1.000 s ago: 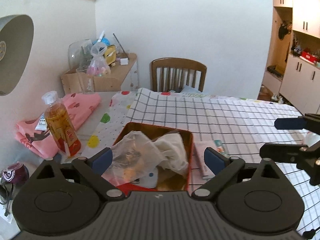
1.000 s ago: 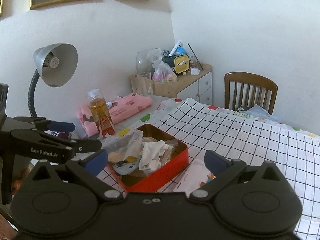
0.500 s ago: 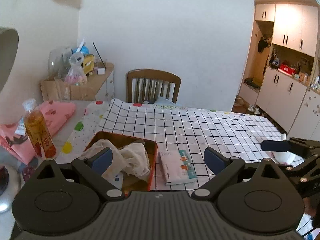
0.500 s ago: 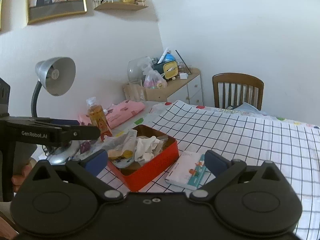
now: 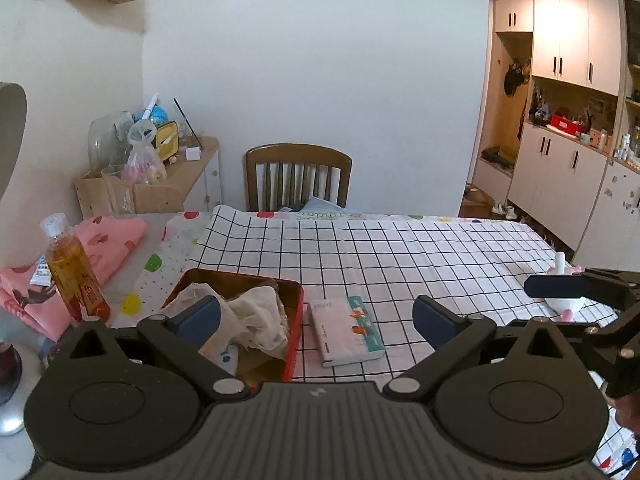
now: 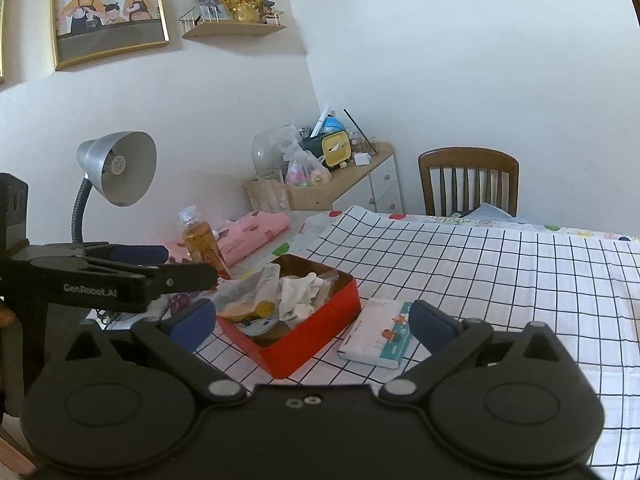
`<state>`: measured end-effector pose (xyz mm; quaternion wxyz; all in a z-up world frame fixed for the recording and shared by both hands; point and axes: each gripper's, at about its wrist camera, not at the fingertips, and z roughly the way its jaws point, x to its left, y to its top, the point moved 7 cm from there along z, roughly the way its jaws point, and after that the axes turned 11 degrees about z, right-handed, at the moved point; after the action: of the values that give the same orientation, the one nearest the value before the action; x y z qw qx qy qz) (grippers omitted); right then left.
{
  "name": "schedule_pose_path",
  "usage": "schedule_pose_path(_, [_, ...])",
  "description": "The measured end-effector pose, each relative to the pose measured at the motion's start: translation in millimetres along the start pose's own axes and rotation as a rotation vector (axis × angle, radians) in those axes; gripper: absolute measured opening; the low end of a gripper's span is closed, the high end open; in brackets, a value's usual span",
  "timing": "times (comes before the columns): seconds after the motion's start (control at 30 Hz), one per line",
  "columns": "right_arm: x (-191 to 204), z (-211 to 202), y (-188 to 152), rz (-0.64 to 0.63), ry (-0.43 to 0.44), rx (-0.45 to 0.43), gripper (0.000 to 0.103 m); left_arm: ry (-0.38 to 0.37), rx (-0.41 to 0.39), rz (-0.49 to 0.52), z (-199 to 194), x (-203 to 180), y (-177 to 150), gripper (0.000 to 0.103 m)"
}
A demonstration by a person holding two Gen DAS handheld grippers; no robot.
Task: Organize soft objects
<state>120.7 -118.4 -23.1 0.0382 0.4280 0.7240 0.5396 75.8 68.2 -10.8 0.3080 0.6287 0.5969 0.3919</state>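
Observation:
A red tin box (image 5: 294,332) (image 6: 320,334) sits on the checked tablecloth (image 5: 400,256), stuffed with crumpled white cloths (image 5: 256,320) (image 6: 300,292) and clear plastic bags (image 6: 248,284). A tissue pack (image 5: 346,330) (image 6: 378,338) lies just right of the box. Folded pink clothes (image 5: 108,240) (image 6: 256,228) lie at the table's left. My left gripper (image 5: 316,316) is open and empty, held above and short of the box. My right gripper (image 6: 310,320) is open and empty, back from the box and the pack; it also shows in the left wrist view (image 5: 560,286).
A bottle of amber drink (image 5: 74,272) (image 6: 202,242) stands left of the box. A grey desk lamp (image 6: 120,168) stands at the left edge. A wooden chair (image 5: 298,176) is at the far side. A small white toy (image 5: 562,280) sits at the right edge.
Both grippers have pulled back and up from the red box, so it looks smaller and the tissue pack has come into full view. Both stay open.

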Motion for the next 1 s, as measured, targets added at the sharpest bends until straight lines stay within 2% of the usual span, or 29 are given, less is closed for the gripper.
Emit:
schedule_pose_path(0.3, [4.5,-4.5,2.4,0.001,0.004,-0.012,0.103,-0.011,-0.001,-0.001,-3.1,-4.7,-0.5,0.103])
schedule_pose_path(0.53, [3.8,-6.7,1.7,0.009,-0.005,-0.017,0.103,-0.068,-0.017,-0.054,-6.0,-5.8,-1.7,0.103])
schedule_pose_path(0.87, [4.4,-10.1,3.1,0.023,-0.004,-0.028,0.103,0.045,-0.043,0.015,-12.6,-11.7,5.0,0.103])
schedule_pose_path(1.0, [4.1,-11.1,3.4,0.023,-0.010,-0.036,0.103,0.038,-0.050,0.004,-14.8,-10.8,5.5,0.103])
